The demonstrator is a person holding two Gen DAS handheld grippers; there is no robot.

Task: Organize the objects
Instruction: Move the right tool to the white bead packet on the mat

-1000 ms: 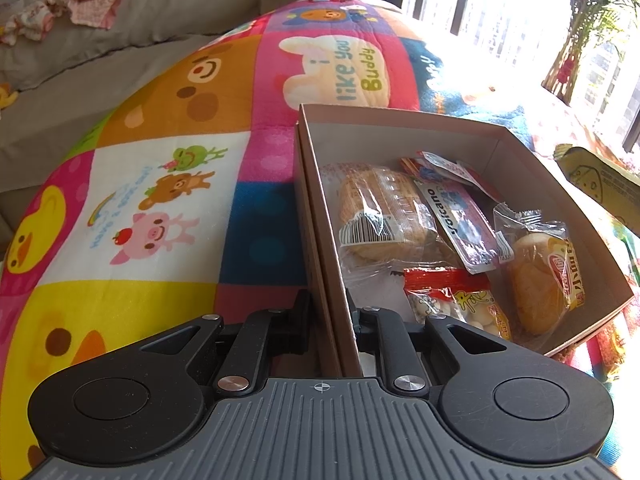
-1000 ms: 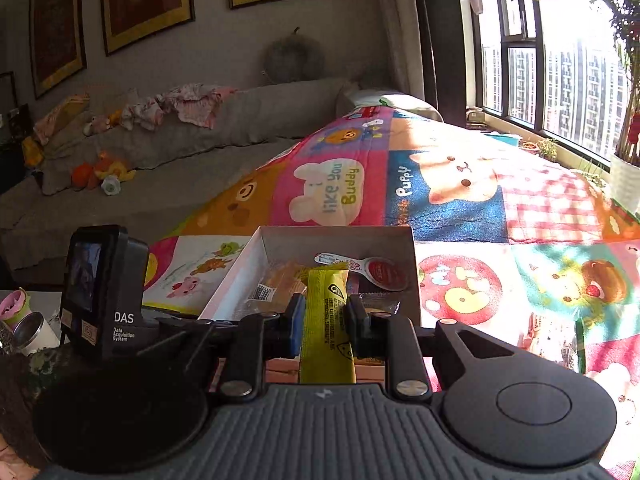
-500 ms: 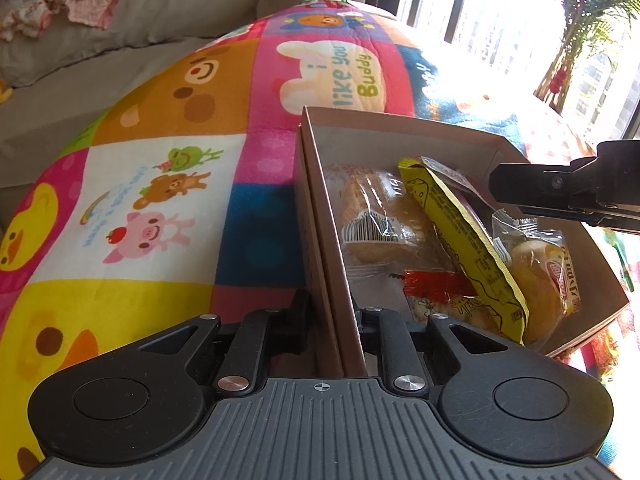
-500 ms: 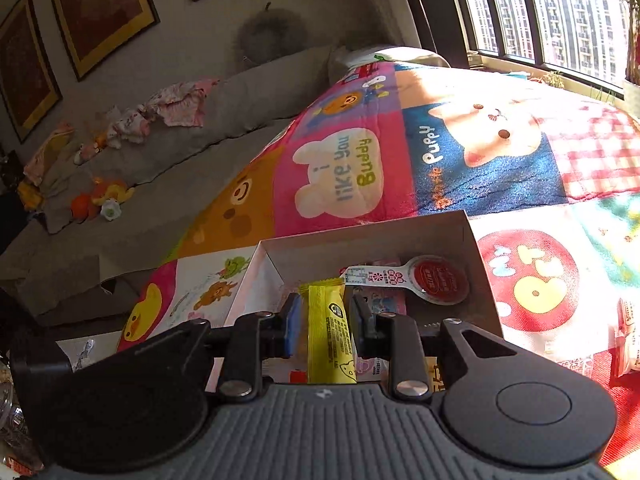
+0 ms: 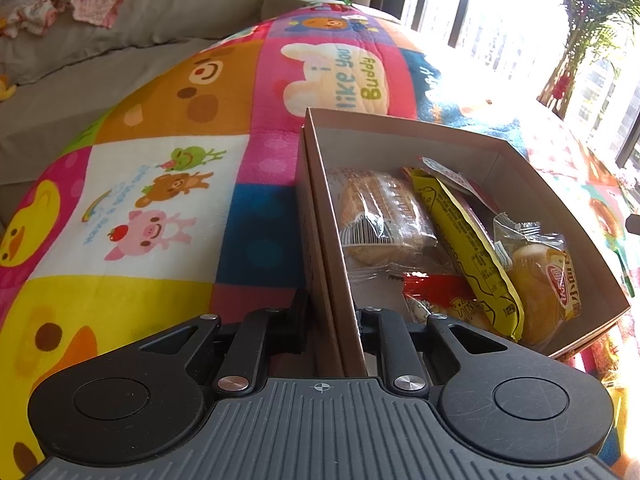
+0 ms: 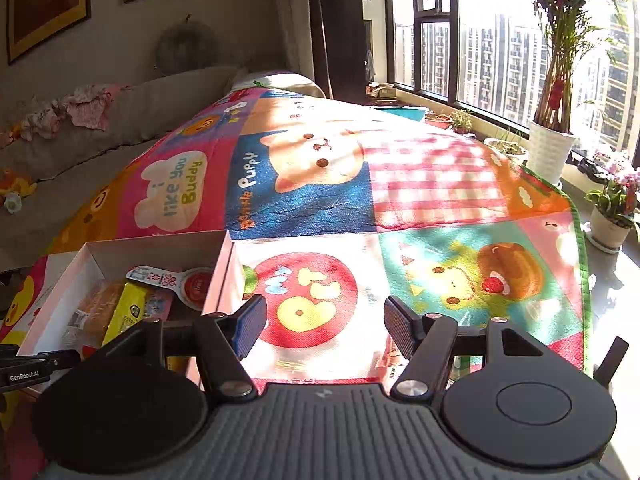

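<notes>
An open cardboard box (image 5: 400, 136) sits on a colourful cartoon quilt. Inside it lie a wrapped bread slice (image 5: 384, 216), a yellow packet (image 5: 460, 240), a red snack bag (image 5: 440, 300) and a wrapped bun (image 5: 536, 288). My left gripper (image 5: 332, 308) straddles the box's near left wall, its jaws closing with the pads pressed on the cardboard. In the right wrist view the box (image 6: 160, 244) lies at the lower left, with the yellow packet (image 6: 128, 312) resting inside. My right gripper (image 6: 324, 328) hovers over the quilt to the right of the box. Its jaws are opening and nothing is between them.
The quilt (image 6: 432, 184) stretches far and right with bare patches. A grey sofa (image 5: 120, 40) with crumpled clothes runs along the left. Potted plants (image 6: 552, 152) and a sunlit window line the right edge. A small wrapper (image 6: 386, 360) lies under the right fingers.
The yellow packet left the right gripper and now lies in the box. The right gripper swung right, away from the box, and its jaws spread. The left gripper kept its hold.
</notes>
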